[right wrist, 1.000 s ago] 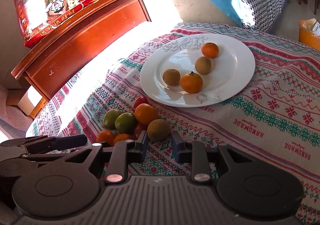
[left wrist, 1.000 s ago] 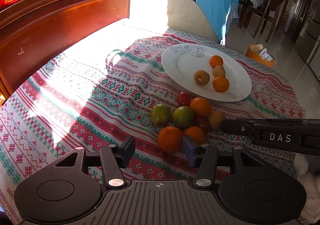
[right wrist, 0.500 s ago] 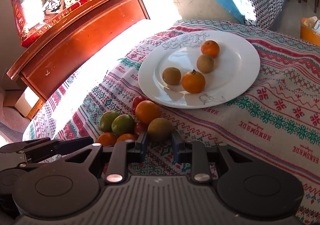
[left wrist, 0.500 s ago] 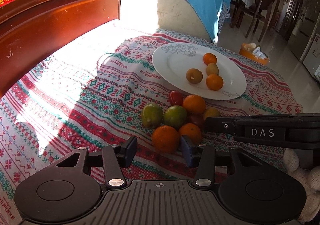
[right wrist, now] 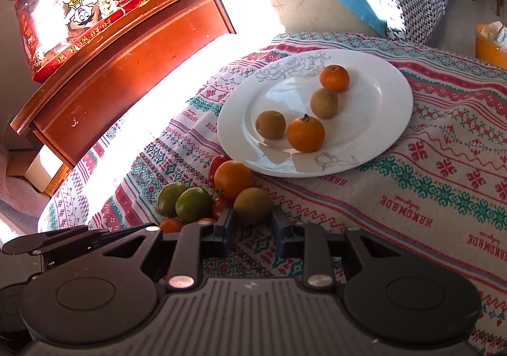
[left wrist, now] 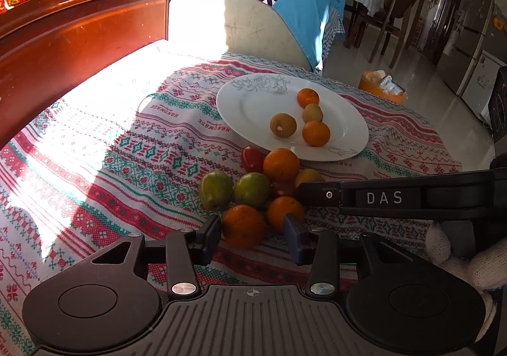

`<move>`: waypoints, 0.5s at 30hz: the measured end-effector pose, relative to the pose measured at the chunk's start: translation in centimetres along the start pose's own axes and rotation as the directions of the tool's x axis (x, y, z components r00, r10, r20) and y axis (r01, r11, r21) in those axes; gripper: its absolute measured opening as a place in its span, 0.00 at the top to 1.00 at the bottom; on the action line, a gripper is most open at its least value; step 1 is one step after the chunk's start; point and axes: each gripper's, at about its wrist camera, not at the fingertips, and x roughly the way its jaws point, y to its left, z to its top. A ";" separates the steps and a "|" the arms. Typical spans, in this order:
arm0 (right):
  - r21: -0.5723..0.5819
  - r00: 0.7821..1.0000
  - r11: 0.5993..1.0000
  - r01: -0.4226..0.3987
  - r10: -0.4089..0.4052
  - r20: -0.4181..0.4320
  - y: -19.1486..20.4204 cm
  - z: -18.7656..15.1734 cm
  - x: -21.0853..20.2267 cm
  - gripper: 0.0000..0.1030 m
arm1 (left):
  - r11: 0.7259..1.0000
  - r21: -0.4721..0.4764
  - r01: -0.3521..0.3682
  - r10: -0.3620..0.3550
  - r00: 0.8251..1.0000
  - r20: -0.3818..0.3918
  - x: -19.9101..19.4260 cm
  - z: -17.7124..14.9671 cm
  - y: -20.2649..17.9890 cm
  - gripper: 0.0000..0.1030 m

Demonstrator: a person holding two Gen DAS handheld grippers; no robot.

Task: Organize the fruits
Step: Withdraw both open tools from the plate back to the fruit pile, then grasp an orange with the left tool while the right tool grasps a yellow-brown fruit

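- Right gripper [right wrist: 252, 227] has its jaws apart, one on each side of the brown kiwi [right wrist: 253, 205] at the near edge of the fruit pile, not yet squeezing it.
- Left gripper [left wrist: 252, 234] is open too, with the nearest orange [left wrist: 243, 226] sitting between its jaws on the tablecloth [left wrist: 142, 146].
- Both fruits lie loose on the cloth, just in front of the white plate [right wrist: 389, 121], which already holds two oranges and two kiwis.
- I think the kiwi is light and a bit soft, so a hard squeeze could bruise it. Its skin looks fuzzy, so it should not slip much.
- It is best held across its fat middle.
- It is nearly round, so I cannot tell which way its long side points.
- Round fruit rolls, so a bump could scatter the pile.
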 end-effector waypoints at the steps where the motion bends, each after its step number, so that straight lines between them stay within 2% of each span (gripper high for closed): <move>1: -0.002 1.000 1.000 0.000 0.000 0.000 0.0 0.0 0.0 0.73 | 1.000 0.002 0.004 -0.004 1.000 0.002 0.0 0.0 -0.1 0.61; 5: -0.005 1.000 1.000 -0.004 0.004 0.001 0.0 0.0 0.0 0.74 | 1.000 0.000 0.019 -0.019 1.000 0.003 0.1 0.0 0.0 0.62; 11: -0.005 1.000 1.000 -0.005 0.005 0.000 -0.1 0.0 -0.1 0.75 | 1.000 -0.012 0.007 -0.007 1.000 0.002 0.0 -0.1 0.2 0.73; 15: 0.022 1.000 1.000 -0.011 0.011 0.000 -0.3 0.1 0.0 0.73 | 1.000 -0.026 0.013 -0.013 1.000 -0.005 0.0 -0.1 0.5 0.72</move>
